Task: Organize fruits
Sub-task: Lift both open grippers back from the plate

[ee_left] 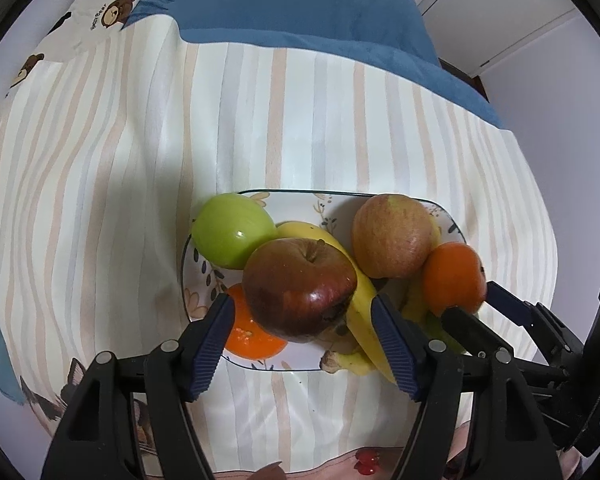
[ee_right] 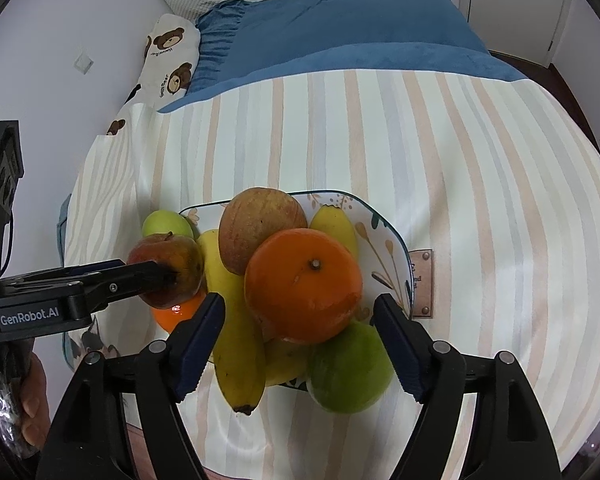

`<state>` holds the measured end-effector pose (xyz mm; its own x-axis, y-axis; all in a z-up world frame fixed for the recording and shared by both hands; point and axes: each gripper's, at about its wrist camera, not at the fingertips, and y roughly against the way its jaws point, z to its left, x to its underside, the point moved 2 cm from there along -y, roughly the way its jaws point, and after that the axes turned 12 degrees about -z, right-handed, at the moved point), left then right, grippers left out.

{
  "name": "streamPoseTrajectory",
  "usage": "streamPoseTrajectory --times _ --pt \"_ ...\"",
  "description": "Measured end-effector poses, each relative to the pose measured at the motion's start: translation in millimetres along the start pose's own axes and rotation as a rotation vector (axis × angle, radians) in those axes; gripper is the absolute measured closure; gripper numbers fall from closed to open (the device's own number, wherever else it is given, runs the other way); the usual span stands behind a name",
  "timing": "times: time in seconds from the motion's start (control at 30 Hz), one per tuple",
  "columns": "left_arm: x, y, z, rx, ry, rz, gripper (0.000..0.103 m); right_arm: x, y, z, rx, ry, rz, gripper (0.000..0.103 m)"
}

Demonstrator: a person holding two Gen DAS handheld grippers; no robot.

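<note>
A patterned white plate (ee_left: pixel 260 200) (ee_right: pixel 388 236) sits on a striped cloth, piled with fruit. My left gripper (ee_left: pixel 302 310) is open, its jaws on either side of a dark red apple (ee_left: pixel 300 288) (ee_right: pixel 168 272) without clearly pressing it. My right gripper (ee_right: pixel 300 308) (ee_left: pixel 466 300) is open around an orange (ee_right: pixel 304 284) (ee_left: pixel 452 276) on top of the pile. Also on the plate are a green apple (ee_left: pixel 232 230) (ee_right: pixel 166 222), a russet apple (ee_left: pixel 392 234) (ee_right: pixel 260 228), bananas (ee_left: pixel 364 320) (ee_right: pixel 232 332) and a second orange (ee_left: pixel 252 336) (ee_right: pixel 178 314). Another green apple (ee_right: pixel 348 368) lies at the plate's near edge.
The striped cloth (ee_left: pixel 140 200) (ee_right: pixel 500 200) covers a bed. A blue blanket (ee_left: pixel 300 4) (ee_right: pixel 340 32) and a bear-print pillow (ee_left: pixel 108 4) (ee_right: pixel 168 56) lie at the far end. White walls (ee_right: pixel 40 40) flank the bed. A leather label (ee_right: pixel 422 280) sits right of the plate.
</note>
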<state>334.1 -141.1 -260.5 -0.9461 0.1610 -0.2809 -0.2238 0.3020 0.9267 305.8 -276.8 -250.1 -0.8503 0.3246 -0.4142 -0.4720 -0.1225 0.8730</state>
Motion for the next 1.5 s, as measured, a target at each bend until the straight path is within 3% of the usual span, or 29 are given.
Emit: streamPoseTrajectory --times 0.23,0.37,0.63,0.93,1.2,1.5 --pt "11 23 0 -0.048 -0.026 -0.065 0.027 5 24 3 0.041 0.016 -0.035 0.013" --pt "21 37 -4 -0.102 -0.065 -0.122 0.014 12 37 3 0.082 0.026 -0.056 0.007" --pt "47 53 -3 -0.196 -0.112 -0.193 0.001 33 55 8 0.13 0.058 -0.09 0.003" --pt "64 61 5 -0.244 -0.098 -0.232 0.0 47 81 11 0.213 0.063 -0.157 0.002" --pt "76 80 -2 -0.248 -0.106 -0.278 0.001 53 109 15 0.214 0.05 -0.202 0.002" --pt "105 132 -19 -0.236 -0.132 -0.364 0.001 66 173 33 0.211 0.079 -0.311 0.002"
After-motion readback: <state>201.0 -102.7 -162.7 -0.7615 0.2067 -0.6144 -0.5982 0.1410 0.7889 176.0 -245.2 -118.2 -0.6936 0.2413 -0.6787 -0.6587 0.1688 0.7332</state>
